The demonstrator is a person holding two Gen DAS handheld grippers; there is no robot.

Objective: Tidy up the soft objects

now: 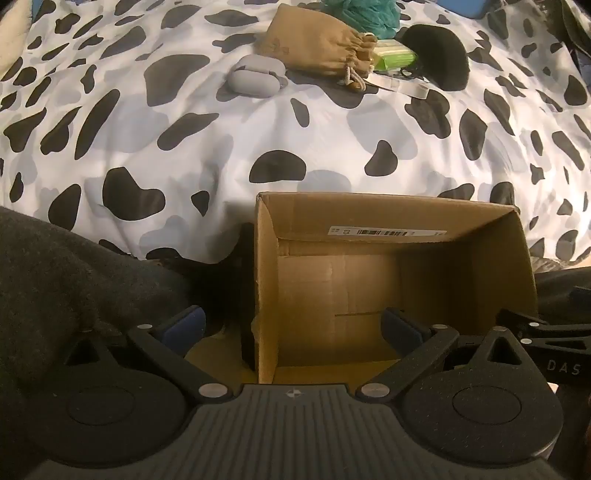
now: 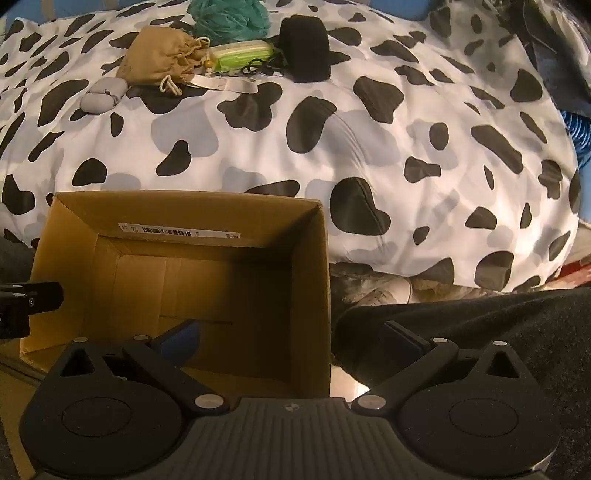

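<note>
In my left wrist view, dark grey fabric (image 1: 55, 266) fills the lower left of the frame. My left hand-held gripper (image 1: 291, 325) sits at the bottom centre, its jaws spread wide with nothing between the blue pads (image 1: 186, 325); the left wall of the open brown cardboard box (image 1: 264, 288) stands between them, touching neither as far as I can tell. The box occupies the lower right, empty, with a white barcode label (image 1: 388, 232) on its far inner wall. Across the top of the frame, on the black-and-white cow-print bed cover (image 1: 221, 147), lie a pale grey soft lump (image 1: 255, 75), a tan drawstring cloth pouch (image 1: 314, 44), a teal netted puff (image 1: 362, 14), a green flat packet (image 1: 393, 57) and a black fuzzy round object (image 1: 439, 55), clustered close together.

In my right wrist view, the same box lies at lower left, and my right hand-held gripper (image 2: 295, 336) straddles its right wall, jaws equally wide and holding nothing. The soft things crowd the upper left.
</note>
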